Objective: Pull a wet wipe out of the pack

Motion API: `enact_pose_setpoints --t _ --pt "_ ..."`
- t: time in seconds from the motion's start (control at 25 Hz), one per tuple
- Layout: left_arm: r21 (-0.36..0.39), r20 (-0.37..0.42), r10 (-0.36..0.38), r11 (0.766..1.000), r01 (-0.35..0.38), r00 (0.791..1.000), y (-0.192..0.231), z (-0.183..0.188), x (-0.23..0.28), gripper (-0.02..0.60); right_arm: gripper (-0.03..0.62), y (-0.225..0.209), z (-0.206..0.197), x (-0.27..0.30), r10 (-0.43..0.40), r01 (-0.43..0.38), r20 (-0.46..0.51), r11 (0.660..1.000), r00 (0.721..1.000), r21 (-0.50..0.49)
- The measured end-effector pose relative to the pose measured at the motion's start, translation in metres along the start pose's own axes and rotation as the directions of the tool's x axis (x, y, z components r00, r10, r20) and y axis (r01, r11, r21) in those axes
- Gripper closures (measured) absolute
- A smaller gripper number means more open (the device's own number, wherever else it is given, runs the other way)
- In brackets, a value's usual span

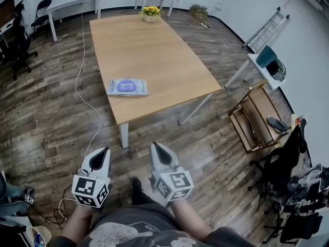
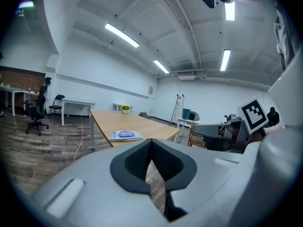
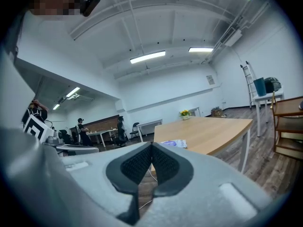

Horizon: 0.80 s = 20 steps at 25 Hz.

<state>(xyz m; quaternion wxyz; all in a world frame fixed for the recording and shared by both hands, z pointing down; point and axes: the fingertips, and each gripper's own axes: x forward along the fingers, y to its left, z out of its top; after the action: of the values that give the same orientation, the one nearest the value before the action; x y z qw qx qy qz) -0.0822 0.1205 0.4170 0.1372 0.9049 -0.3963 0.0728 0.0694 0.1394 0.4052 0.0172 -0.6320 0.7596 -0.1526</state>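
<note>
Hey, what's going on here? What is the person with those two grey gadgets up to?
A person stands on the wooden floor, back from the table, with a left gripper and a right gripper in hand. Both are shut and empty. The pack of wet wipes lies flat near the table's near edge, with nothing touching it, so pulling out a wipe has not begun. A pot of yellow flowers sits at the far end.

You're in a big open office or lab: white desks [image 1: 74,0] and office chairs [image 1: 19,42] beyond the wooden table [image 1: 154,45], a ladder [image 1: 266,27] to its right, strip lights [image 2: 122,35] overhead.
</note>
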Motion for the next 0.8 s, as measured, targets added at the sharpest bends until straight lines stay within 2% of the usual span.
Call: enact_pose_setpoints --t 0.4,0.64,0.8 --pt "-0.005 0.003 0.071 0.997 -0.071 0.997 -0.004 0.018 0.058 0.563 0.602 -0.062 0.022 0.033 0.031 -0.031 -0.018 1.000 0.999 0.001" --pt "0.005 0.036 0.142 0.990 -0.142 0.989 0.011 0.034 0.076 0.563 0.602 -0.073 0.029 0.052 0.077 -0.078 -0.022 0.997 0.997 -0.020" --pt "0.004 0.037 0.152 0.988 -0.152 0.988 0.016 0.040 0.085 0.563 0.602 -0.079 0.029 0.063 0.087 -0.087 -0.039 0.996 0.995 -0.016"
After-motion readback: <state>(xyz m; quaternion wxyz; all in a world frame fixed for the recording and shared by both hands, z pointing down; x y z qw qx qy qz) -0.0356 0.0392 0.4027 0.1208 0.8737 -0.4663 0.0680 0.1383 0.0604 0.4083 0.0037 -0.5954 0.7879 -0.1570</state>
